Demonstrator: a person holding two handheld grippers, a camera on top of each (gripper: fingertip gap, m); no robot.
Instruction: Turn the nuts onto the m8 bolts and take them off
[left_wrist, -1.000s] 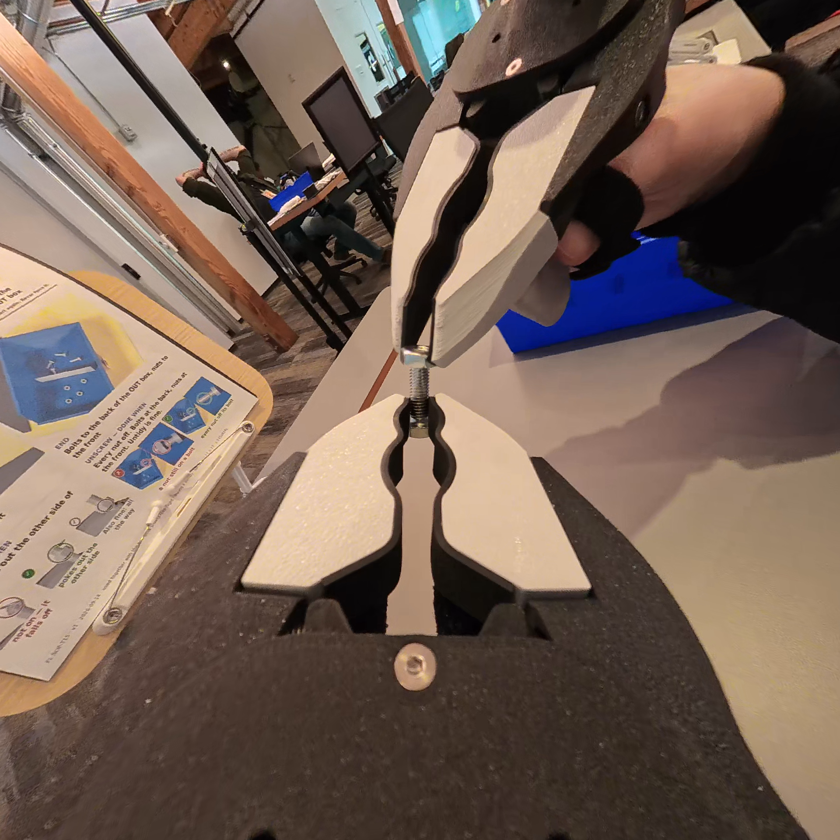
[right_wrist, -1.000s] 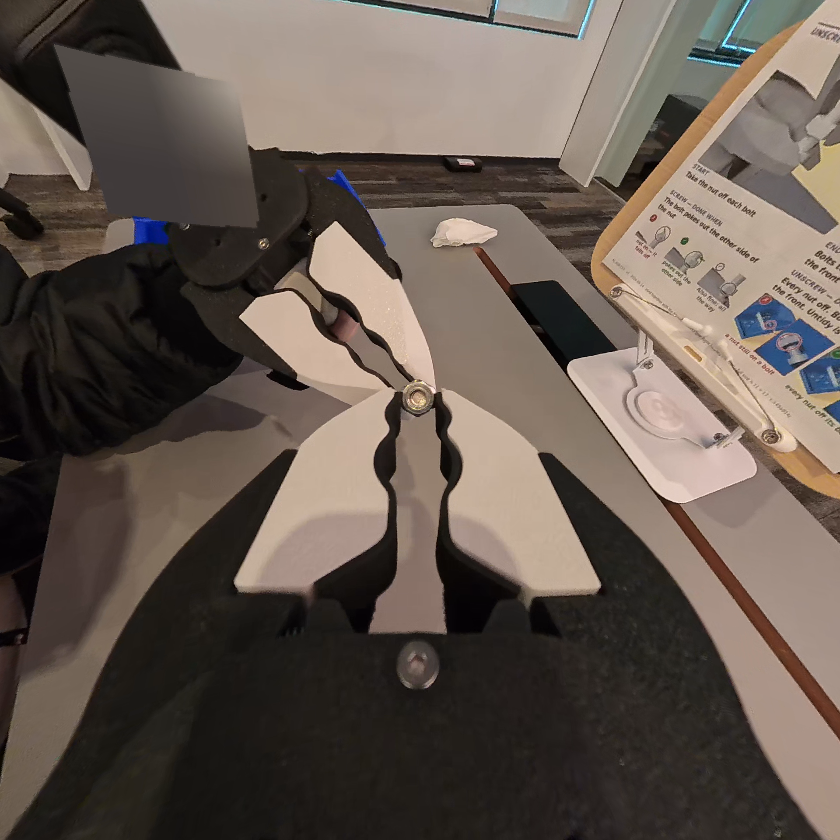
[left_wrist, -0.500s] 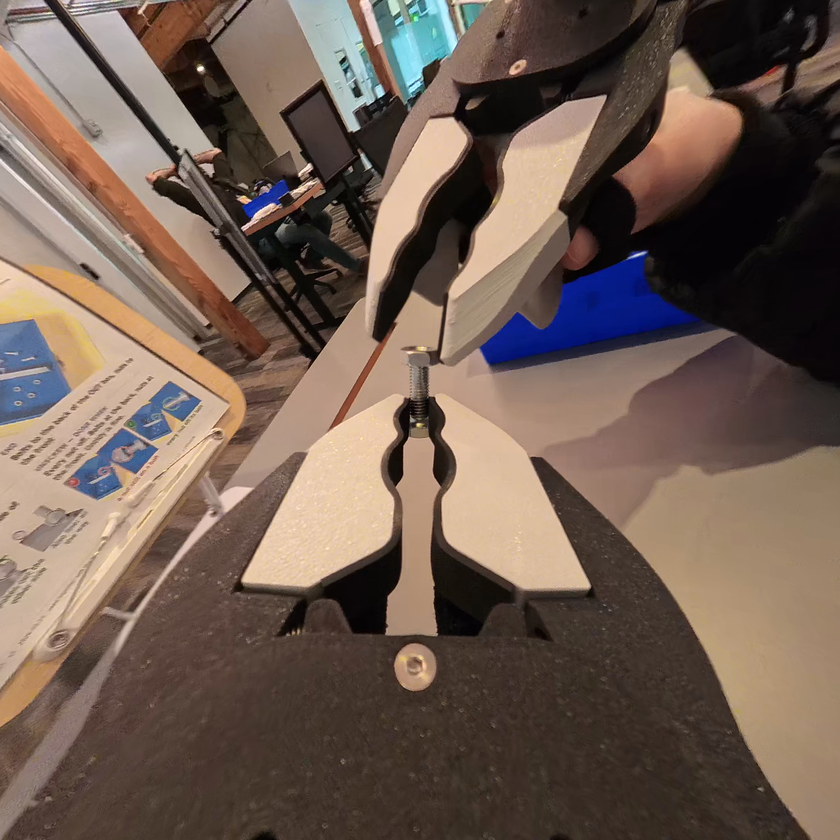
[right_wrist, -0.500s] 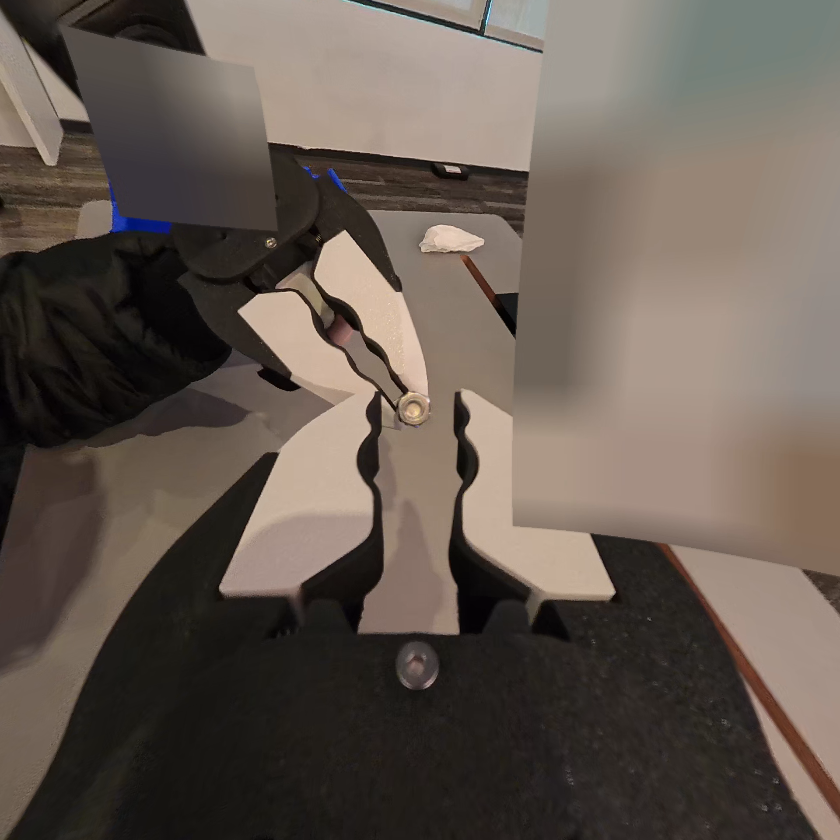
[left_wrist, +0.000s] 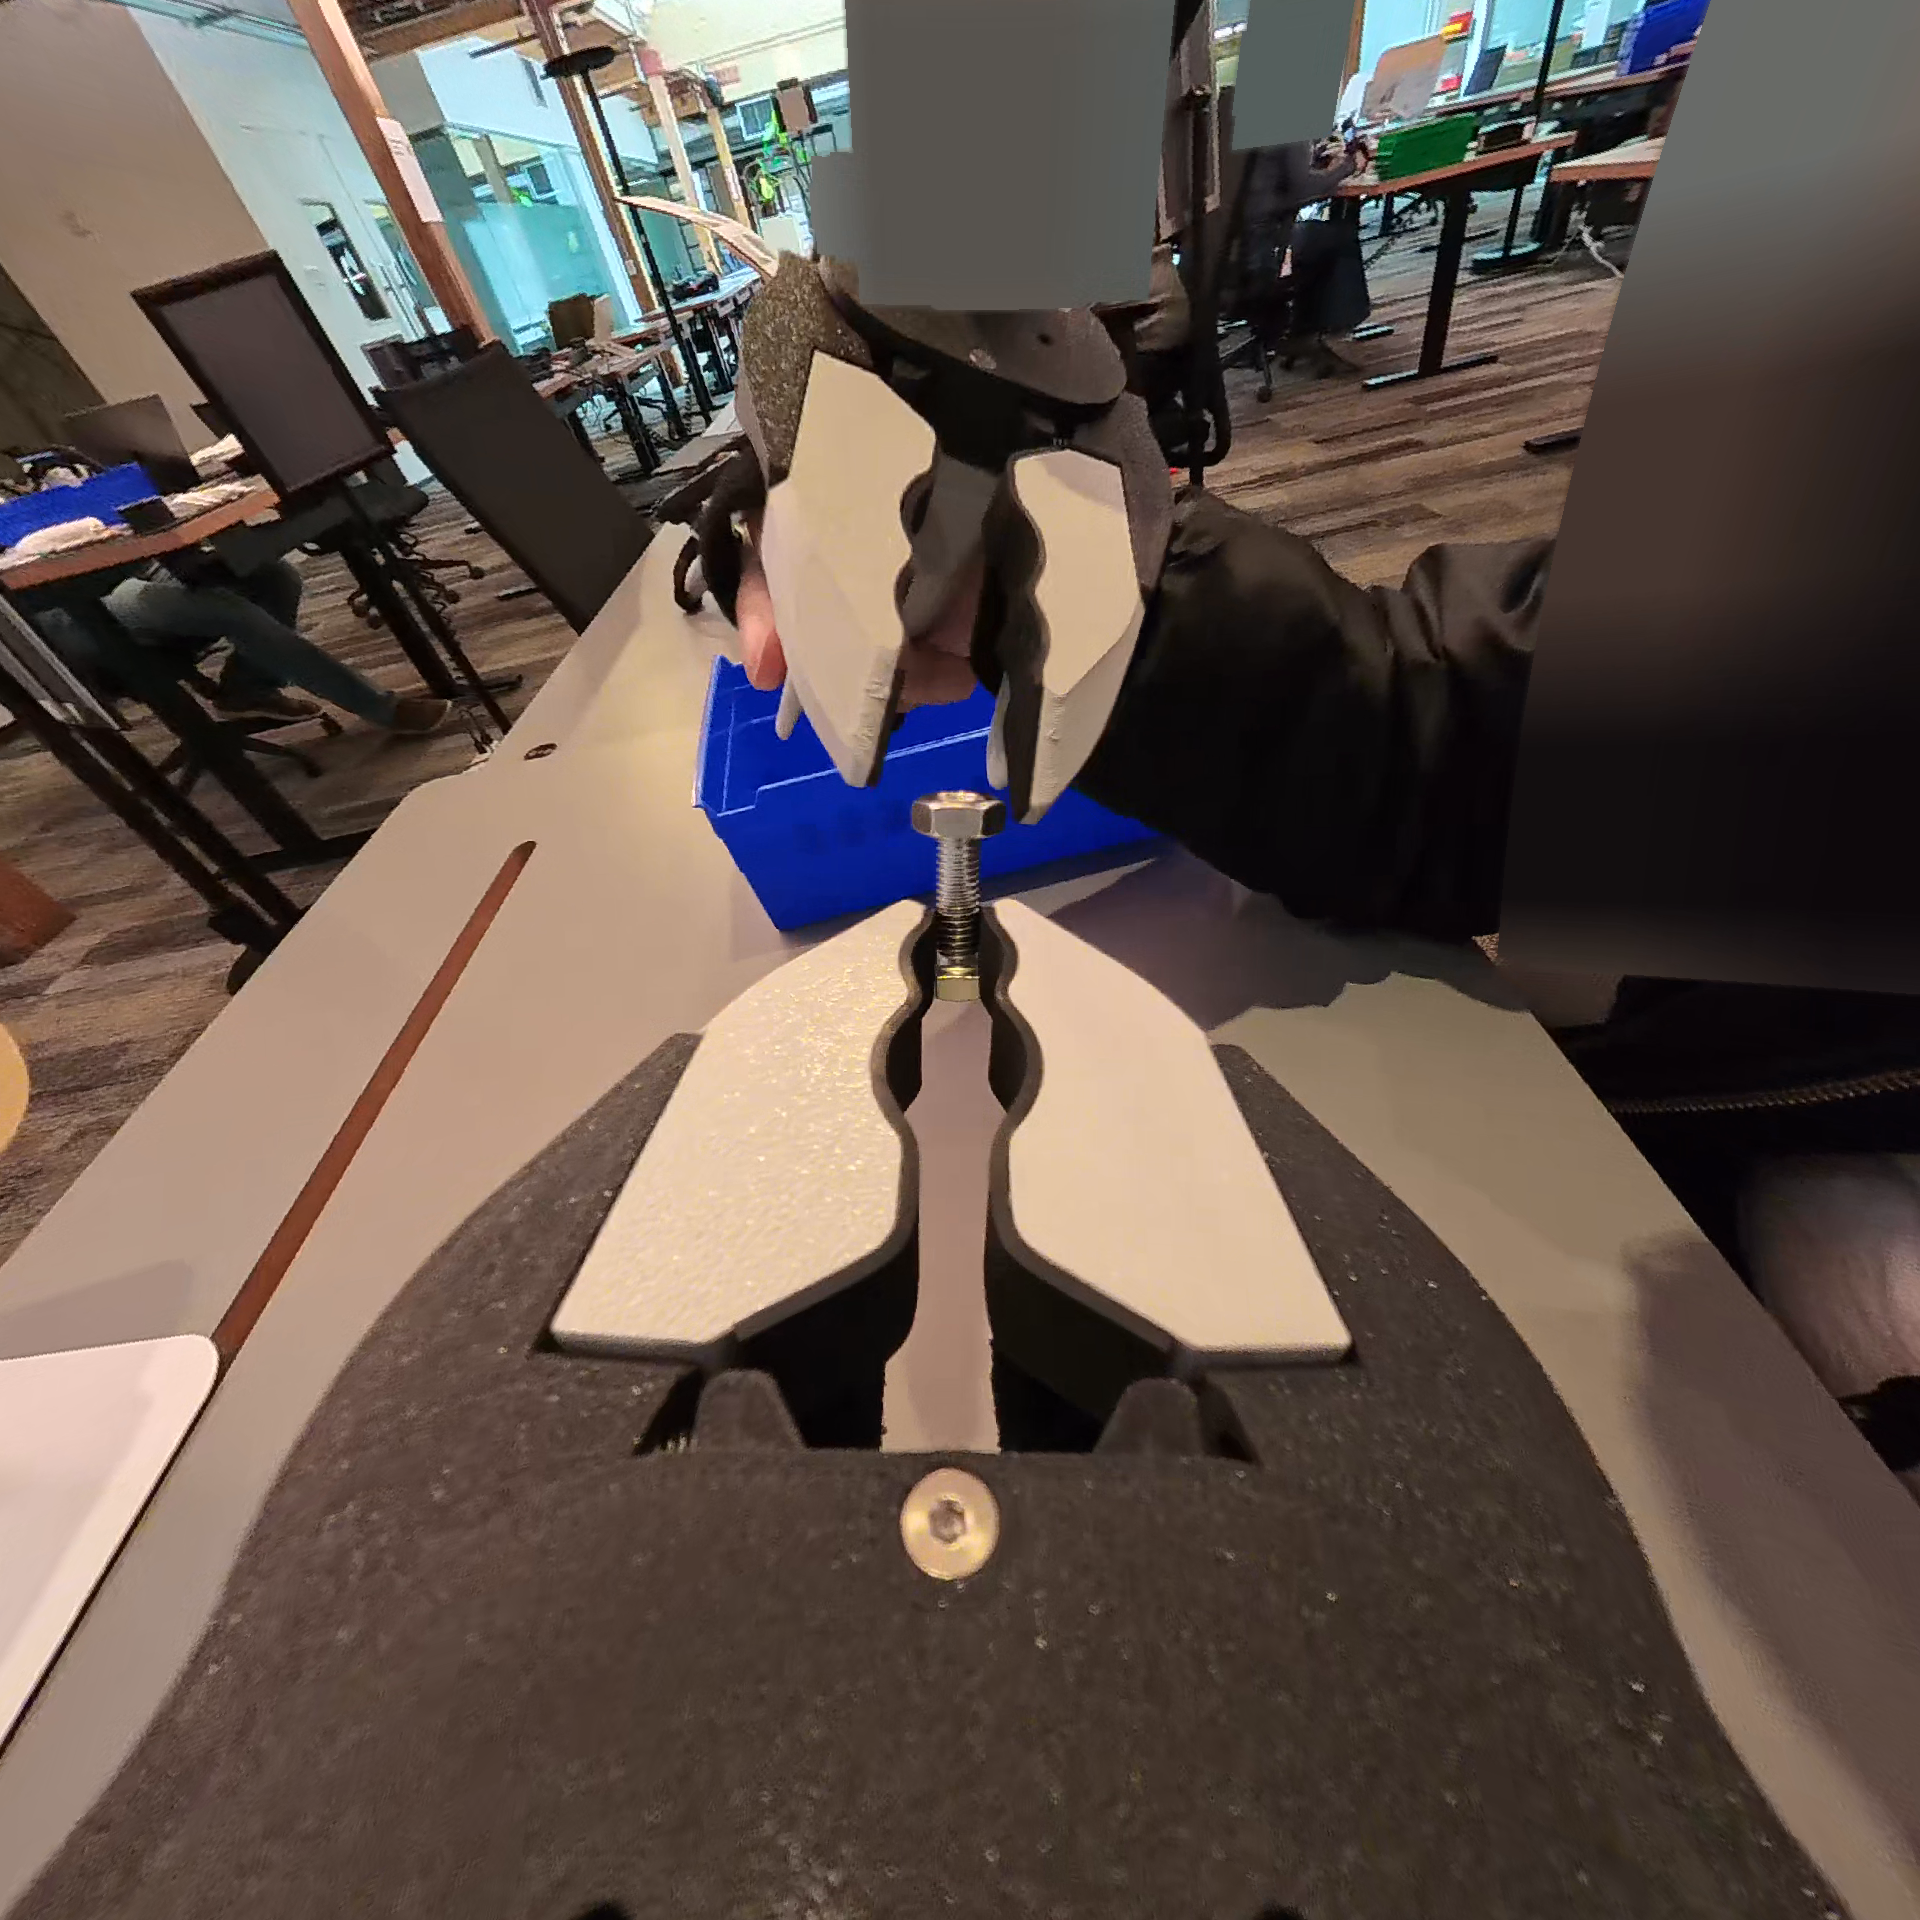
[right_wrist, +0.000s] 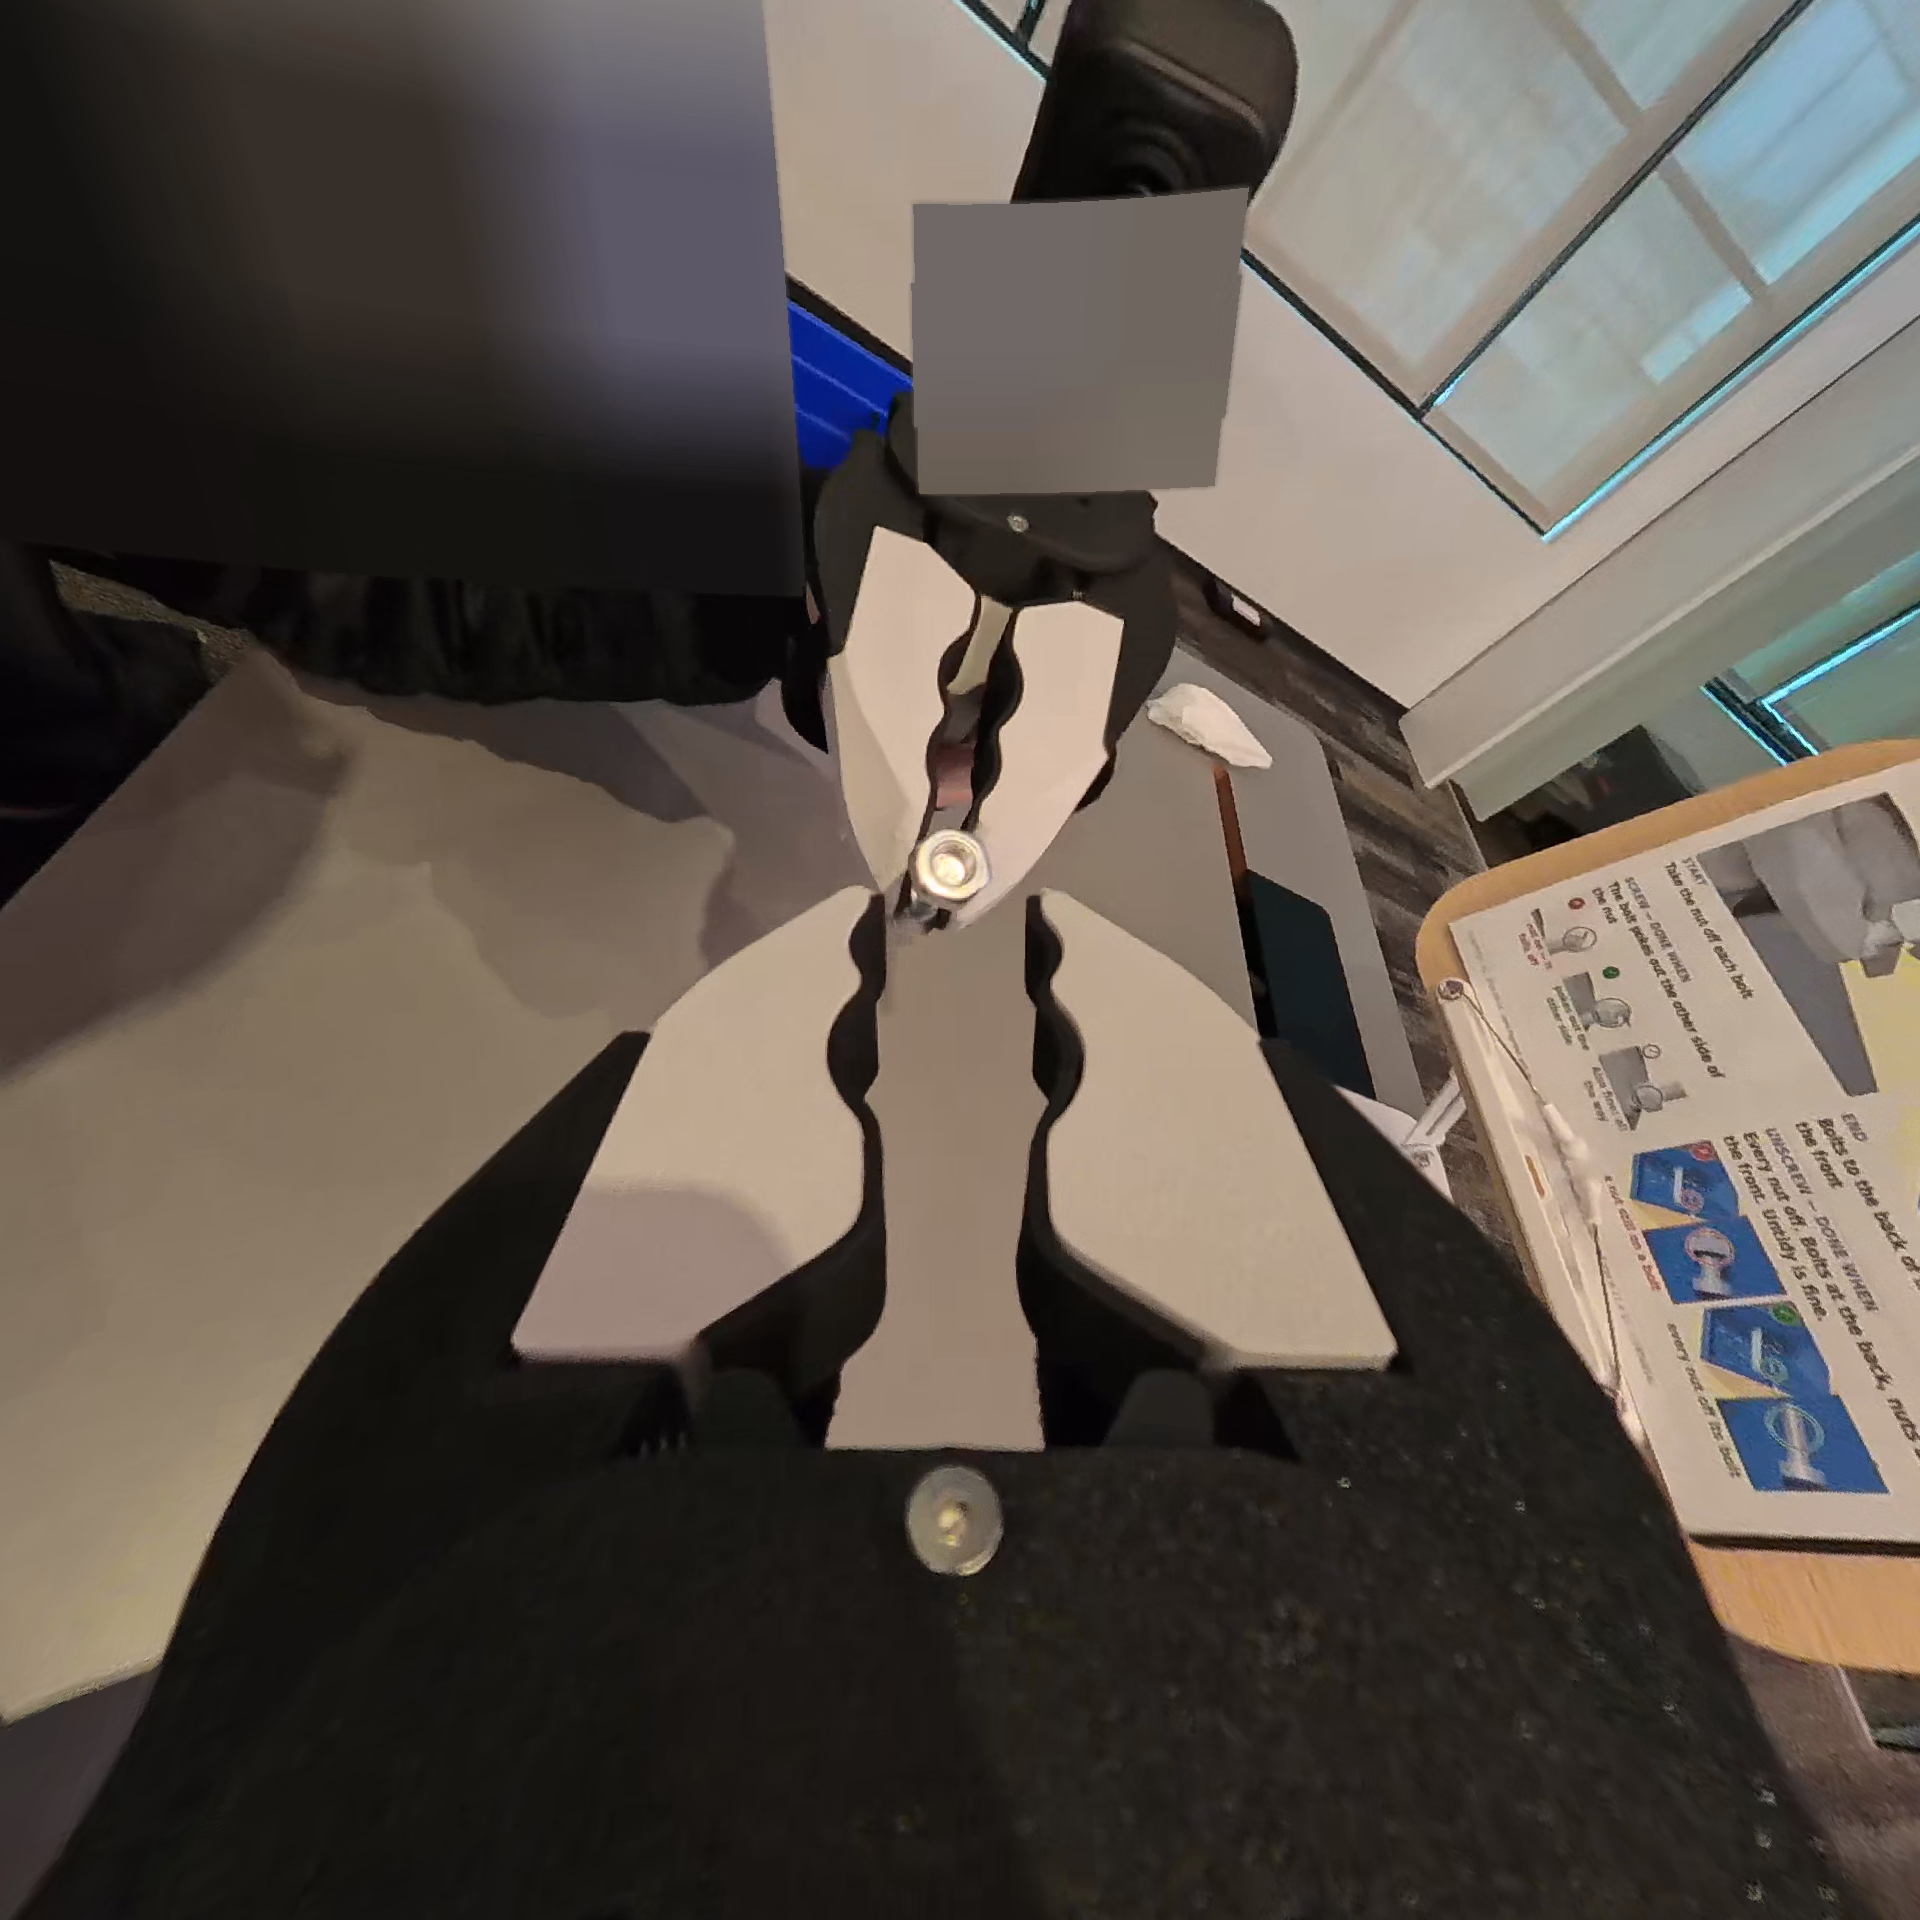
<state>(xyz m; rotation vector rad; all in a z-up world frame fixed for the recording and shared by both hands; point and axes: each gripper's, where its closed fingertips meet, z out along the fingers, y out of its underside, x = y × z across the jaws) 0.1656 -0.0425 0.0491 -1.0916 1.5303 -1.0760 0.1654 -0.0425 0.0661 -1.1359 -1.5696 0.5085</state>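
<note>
A silver M8 bolt stands upright with its hex head on top. My left gripper is shut on its threaded shank, and a yellowish nut sits on the thread low between the fingertips. My right gripper hangs just above the bolt head with its jaws apart, and its pads do not touch the head. In the right wrist view the bolt head lies just beyond my open, empty right gripper, held by the left gripper's fingers.
A blue bin stands on the grey table behind the bolt. An instruction board leans at the right on a white stand. A crumpled white cloth lies farther back. The person's black sleeve reaches in from the right. My left and right fingertips are right by each other.
The right gripper let go of the bolt head, opened and turned round above it. The left gripper kept hold of the bolt. Both views swung to a new angle.
</note>
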